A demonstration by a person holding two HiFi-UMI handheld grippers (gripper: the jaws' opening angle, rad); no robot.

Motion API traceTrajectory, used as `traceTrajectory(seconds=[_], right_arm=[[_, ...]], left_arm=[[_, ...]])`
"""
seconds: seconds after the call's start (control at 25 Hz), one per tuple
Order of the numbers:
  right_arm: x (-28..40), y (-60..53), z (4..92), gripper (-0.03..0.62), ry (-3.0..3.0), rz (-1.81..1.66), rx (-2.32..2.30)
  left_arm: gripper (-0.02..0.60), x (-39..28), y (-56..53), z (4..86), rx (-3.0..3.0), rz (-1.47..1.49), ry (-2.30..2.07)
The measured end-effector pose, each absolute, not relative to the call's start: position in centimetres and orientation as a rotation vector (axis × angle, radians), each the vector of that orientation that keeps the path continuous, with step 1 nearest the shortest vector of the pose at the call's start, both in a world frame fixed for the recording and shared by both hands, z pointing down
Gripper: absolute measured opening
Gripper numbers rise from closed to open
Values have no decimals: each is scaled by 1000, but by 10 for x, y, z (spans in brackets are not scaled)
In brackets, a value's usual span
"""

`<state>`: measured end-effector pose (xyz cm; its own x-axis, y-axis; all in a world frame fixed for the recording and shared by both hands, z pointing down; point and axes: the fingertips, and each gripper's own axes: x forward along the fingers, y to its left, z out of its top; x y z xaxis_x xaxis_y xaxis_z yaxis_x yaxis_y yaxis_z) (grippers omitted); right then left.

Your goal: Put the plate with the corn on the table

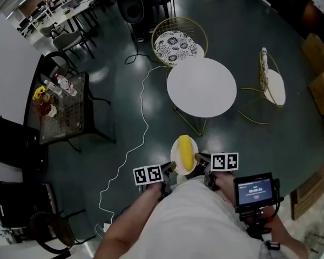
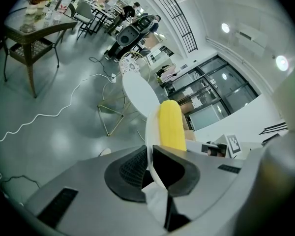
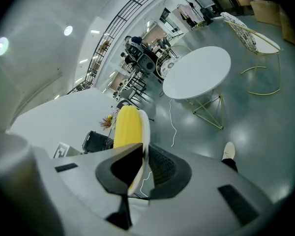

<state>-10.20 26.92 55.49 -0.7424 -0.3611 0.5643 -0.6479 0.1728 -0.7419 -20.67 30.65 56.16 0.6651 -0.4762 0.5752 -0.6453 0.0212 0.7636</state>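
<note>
Room: large hall with a dark grey-green polished floor (image 1: 259, 139). A round white table (image 1: 201, 87) on thin gold legs stands ahead of the person, its top bare. A gold wire chair with patterned cushion (image 1: 175, 45) stands at its far side and a second wire chair (image 1: 272, 82) to its right. A white cable (image 1: 135, 139) snakes across the floor on the left. Further left is a dark side table (image 1: 62, 112) carrying flowers and bottles.

Task item: a small white plate (image 1: 175, 156) with a yellow corn cob (image 1: 186, 151) lying along it. It hangs in the air close to the person's torso, above the floor, on the near side of the round table and apart from it.

Left gripper (image 1: 168, 170): in the left gripper view, its dark jaws are pinched down on the plate's left rim, with the rim wedged between them.

Right gripper (image 1: 201, 160): in the right gripper view, the jaws are likewise clamped on the opposite rim, one jaw above the plate and one below.

The cob touches neither gripper's jaws as far as the views show. A small screen device (image 1: 254, 189) sits by the person's right arm.
</note>
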Motion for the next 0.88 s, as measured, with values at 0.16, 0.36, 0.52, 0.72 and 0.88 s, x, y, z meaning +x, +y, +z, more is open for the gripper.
traceTrajectory(seconds=[0.16, 0.36, 0.52, 0.72, 0.88], right_arm=[[-99, 268, 555, 44, -2198, 1588, 976], [-96, 268, 557, 44, -2196, 1594, 989], [-93, 265, 557, 44, -2196, 1587, 1007], [-89, 266, 560, 44, -2184, 1597, 1024], [-87, 265, 562, 44, -2179, 1610, 1037]], left_arm=[[41, -204, 306, 563, 1617, 156, -939], [41, -200, 304, 565, 1627, 156, -924], [41, -199, 300, 565, 1634, 155, -914], [41, -196, 299, 567, 1637, 168, -902], [41, -193, 297, 569, 1636, 179, -891]])
